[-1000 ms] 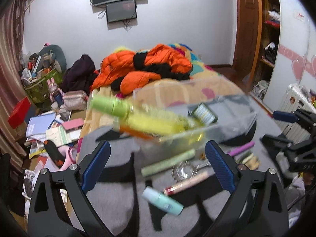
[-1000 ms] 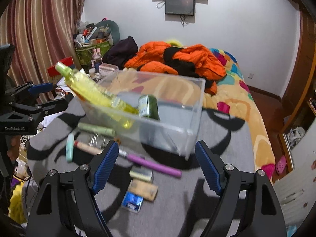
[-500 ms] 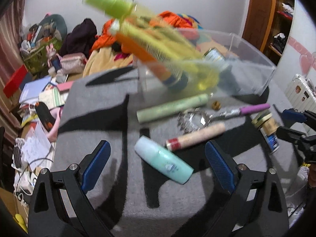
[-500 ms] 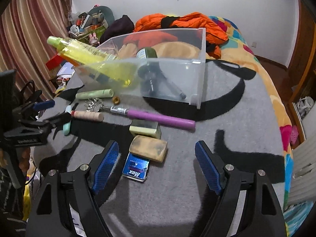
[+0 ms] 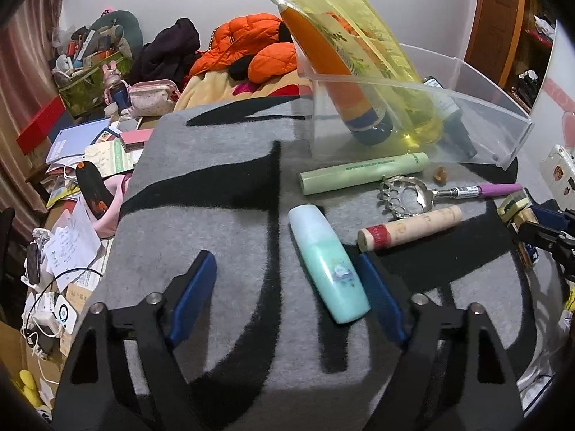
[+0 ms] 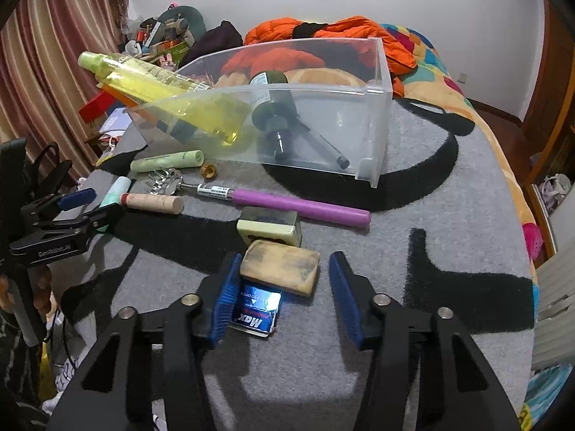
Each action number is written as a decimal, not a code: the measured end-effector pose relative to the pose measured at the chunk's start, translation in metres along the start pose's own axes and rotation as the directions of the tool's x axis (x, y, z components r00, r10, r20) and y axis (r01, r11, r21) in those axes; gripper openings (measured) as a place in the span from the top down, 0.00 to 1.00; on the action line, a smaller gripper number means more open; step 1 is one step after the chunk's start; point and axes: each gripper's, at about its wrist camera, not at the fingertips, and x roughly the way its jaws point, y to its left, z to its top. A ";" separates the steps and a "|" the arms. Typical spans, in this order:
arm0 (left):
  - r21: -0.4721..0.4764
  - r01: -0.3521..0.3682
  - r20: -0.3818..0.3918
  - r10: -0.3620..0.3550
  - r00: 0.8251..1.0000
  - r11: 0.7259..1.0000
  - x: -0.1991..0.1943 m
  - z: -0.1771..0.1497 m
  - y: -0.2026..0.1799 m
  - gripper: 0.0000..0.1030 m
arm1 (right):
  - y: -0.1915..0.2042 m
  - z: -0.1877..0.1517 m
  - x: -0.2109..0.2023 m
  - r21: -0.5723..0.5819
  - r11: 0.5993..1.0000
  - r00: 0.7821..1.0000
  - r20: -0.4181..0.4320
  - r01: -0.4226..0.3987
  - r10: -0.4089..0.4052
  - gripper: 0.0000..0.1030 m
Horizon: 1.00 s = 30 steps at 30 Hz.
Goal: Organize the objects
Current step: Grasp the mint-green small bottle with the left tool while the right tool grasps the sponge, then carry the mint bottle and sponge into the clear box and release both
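A clear plastic bin (image 6: 373, 82) on the grey-and-black mat holds a tall yellow bottle (image 5: 363, 46), an orange tube (image 5: 323, 64) and a dark green bottle (image 6: 273, 104). My left gripper (image 5: 287, 298) is open low over the mat, with a mint-green tube (image 5: 329, 262) lying between its fingers near the right one. My right gripper (image 6: 284, 294) is open around a tan block (image 6: 280, 265) and a blue "Max" pack (image 6: 257, 309). A pale green tube (image 5: 363, 172), a backscratcher with purple handle (image 6: 287, 201) and a beige cylinder (image 5: 409, 228) lie in front of the bin.
A small cream box (image 6: 269, 226) sits just beyond the tan block. A small gold ring (image 6: 208, 170) lies by the bin. Papers, books and a pink pouch (image 5: 151, 97) clutter the left side. Orange jackets (image 6: 323, 28) lie on the bed behind.
Both grippers have dropped lower and moved forward toward the mat. The left now has the mint tube between its fingers; the right now straddles the tan block and blue pack.
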 end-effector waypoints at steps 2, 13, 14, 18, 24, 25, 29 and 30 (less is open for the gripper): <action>0.000 -0.001 0.002 0.001 1.000 1.000 0.002 0.003 0.001 0.35 | 0.000 -0.001 0.000 -0.003 1.000 1.000 0.005 0.010 -0.010 0.61; 0.016 0.018 0.011 -0.018 1.000 1.000 0.001 0.007 -0.003 0.77 | -0.003 -0.001 -0.013 0.004 1.000 0.999 0.035 0.022 -0.022 0.62; 0.012 0.020 0.011 -0.020 1.000 1.000 0.000 0.007 -0.002 0.77 | -0.002 0.000 -0.014 0.003 1.000 0.999 0.039 0.023 -0.024 0.62; -0.004 0.028 0.030 -0.028 0.999 1.000 -0.010 0.006 0.001 0.77 | -0.001 0.004 -0.021 -0.001 1.000 0.998 0.060 0.021 -0.021 0.62; -0.005 0.064 0.091 -0.063 0.994 0.998 -0.036 0.012 -0.003 0.77 | 0.003 0.014 -0.031 0.003 1.000 0.995 0.102 0.007 -0.007 0.62; -0.003 0.075 0.106 -0.075 0.992 0.997 -0.042 0.013 -0.004 0.77 | 0.003 0.015 -0.032 0.001 1.000 0.994 0.109 0.006 -0.006 0.62; 0.015 0.104 0.151 -0.106 0.983 0.994 -0.059 0.022 -0.015 0.77 | 0.005 0.024 -0.039 -0.003 1.000 0.990 0.144 0.008 -0.008 0.62; 0.020 0.109 0.159 -0.111 0.981 0.994 -0.062 0.024 -0.018 0.77 | 0.005 0.026 -0.041 -0.003 1.000 0.989 0.149 0.006 -0.006 0.62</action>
